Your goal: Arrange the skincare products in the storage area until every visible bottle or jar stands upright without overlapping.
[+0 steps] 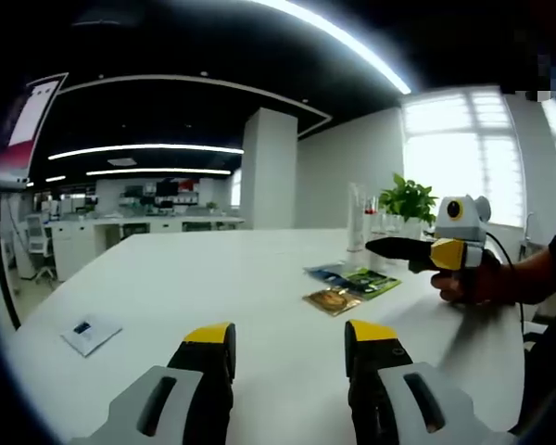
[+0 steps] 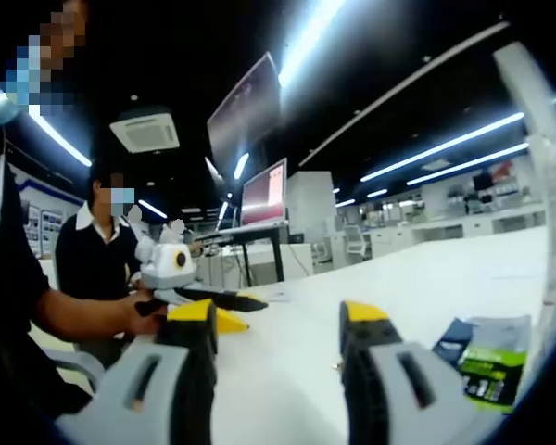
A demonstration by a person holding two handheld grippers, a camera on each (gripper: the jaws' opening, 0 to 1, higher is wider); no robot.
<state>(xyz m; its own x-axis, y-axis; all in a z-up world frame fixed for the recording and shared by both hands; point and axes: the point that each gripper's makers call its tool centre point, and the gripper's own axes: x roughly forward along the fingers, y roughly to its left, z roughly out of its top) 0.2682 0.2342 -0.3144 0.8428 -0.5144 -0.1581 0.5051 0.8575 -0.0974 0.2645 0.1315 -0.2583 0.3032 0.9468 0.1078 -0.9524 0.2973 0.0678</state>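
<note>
Left tool (image 1: 289, 338) and right tool (image 2: 278, 324) both gape wide, empty, over the white table (image 1: 213, 278). Tall clear bottle (image 1: 355, 218) stands upper right, well apart from the left tool.

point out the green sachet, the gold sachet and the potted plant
green sachet (image 1: 372, 282), left gripper view, middle of its face
gold sachet (image 1: 332, 299), left gripper view, centre of its face
potted plant (image 1: 408, 197), left gripper view, leaves
</note>
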